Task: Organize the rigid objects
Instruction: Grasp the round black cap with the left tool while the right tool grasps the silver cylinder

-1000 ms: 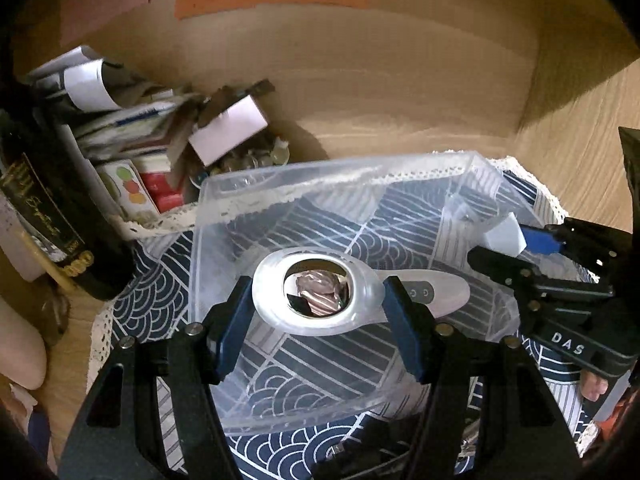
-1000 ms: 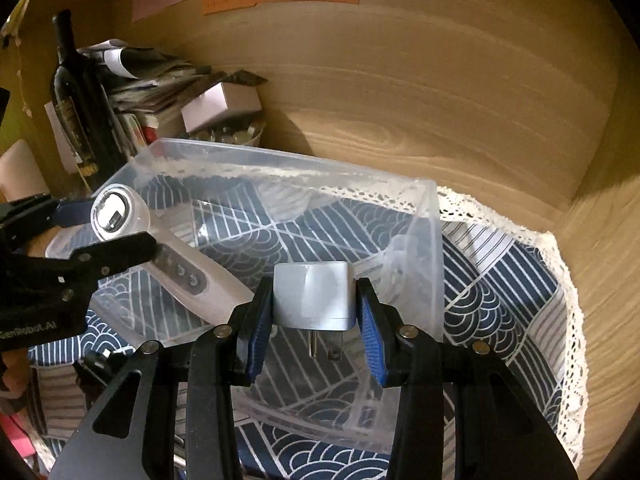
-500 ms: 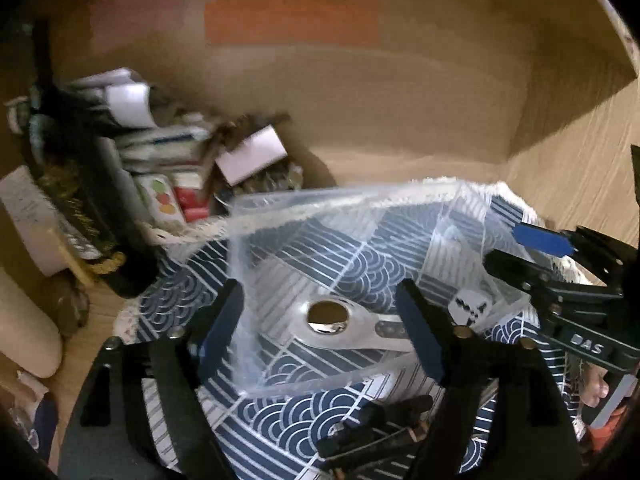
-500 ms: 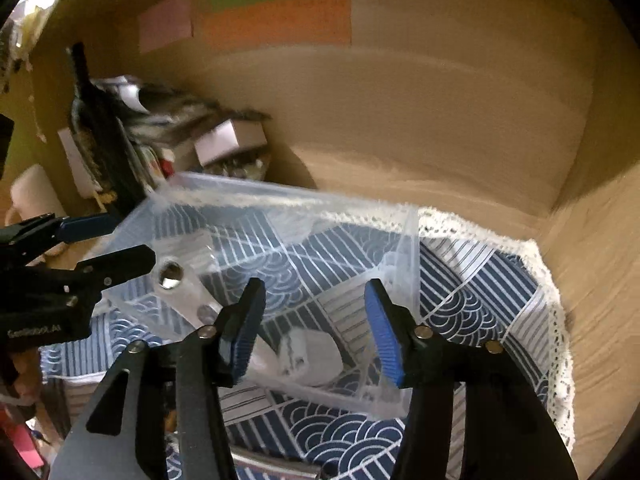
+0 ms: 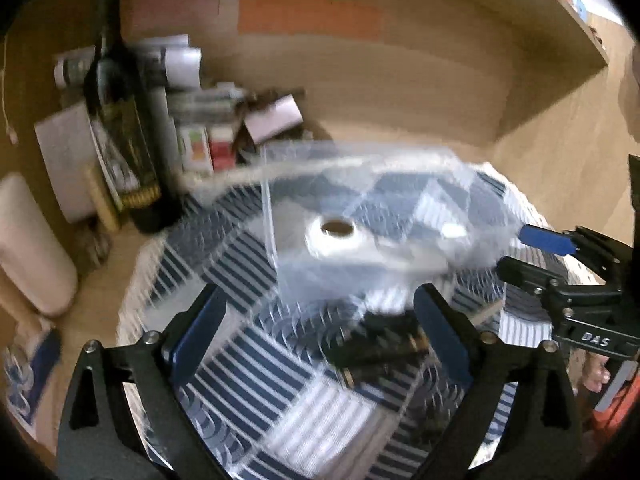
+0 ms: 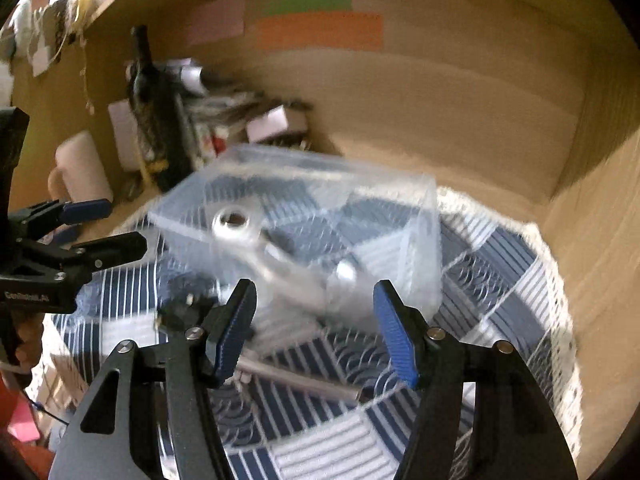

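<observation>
Both grippers, left (image 5: 320,330) and right (image 6: 316,330), had jaws wide open, empty. Metal rod (image 6: 300,380) lay at 6 o'clock from clear bin (image 6: 416,240); likely stiff, slippery; grip mid-shaft.

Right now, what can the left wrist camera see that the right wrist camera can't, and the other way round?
Only the left wrist view shows the right gripper at its right edge, jaws open, and a blurry dark object on the cloth near its own jaws.

Only the right wrist view shows the left gripper at its left edge, jaws open, and a metal rod lying on the cloth.

Both show the clear plastic box holding the white handheld device, the blue patterned cloth, the dark bottle and the orange note.
</observation>
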A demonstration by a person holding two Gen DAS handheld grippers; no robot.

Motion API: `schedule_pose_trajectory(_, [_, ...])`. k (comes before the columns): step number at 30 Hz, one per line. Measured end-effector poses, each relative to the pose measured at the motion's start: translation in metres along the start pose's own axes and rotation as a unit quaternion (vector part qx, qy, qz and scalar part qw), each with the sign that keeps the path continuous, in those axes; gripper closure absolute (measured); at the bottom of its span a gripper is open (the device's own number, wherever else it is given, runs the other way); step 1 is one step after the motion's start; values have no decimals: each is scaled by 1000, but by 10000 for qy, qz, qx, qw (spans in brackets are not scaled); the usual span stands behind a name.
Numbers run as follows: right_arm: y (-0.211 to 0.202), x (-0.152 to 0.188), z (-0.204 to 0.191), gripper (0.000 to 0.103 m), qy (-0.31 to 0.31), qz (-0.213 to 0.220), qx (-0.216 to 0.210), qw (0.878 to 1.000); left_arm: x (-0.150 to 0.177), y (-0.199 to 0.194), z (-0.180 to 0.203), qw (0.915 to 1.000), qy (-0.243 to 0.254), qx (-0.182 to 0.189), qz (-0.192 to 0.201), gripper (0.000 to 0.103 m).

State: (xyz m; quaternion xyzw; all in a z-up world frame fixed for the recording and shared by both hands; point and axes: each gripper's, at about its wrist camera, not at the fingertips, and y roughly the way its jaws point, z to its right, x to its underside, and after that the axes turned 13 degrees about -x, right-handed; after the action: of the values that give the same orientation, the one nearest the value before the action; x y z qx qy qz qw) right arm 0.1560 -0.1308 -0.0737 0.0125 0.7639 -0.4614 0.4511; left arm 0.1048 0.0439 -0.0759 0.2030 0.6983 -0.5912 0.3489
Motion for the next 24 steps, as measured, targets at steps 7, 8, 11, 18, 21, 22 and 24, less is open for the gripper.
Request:
schedule_pose_trajectory(7, [33,31,0,46,-108,-770,-118,9969,42,-1,13,9995,41,18,-325,7])
schedule_pose_trajectory(8, [37,31,0,46,-144,-823,-102,9965,45,-1,14,9994,31,22,-340,7])
schedule_pose_trajectory(11, [43,31,-1,47,-233,-914,-160,9954,54,-5,23,9994,39,25,-348,7])
schedule_pose_trajectory(18, [39,35,-8,65,-548,-1033,-256,9928,68,-15,46,9989,269,241,-314,7])
schedule_pose_trajectory(21, [39,40,-6,73,-425,-1067,-402,9926,77,-14,55,9984,373,261,-337,7])
schedule_pose_trajectory(22, [38,41,-7,78,-406,-1055,-374,9929,79,-12,57,9984,377,250,-346,7])
schedule_pose_trajectory(24, [33,47,-7,89,-379,-1058,-297,9932,84,-10,59,9983,365,265,-375,8])
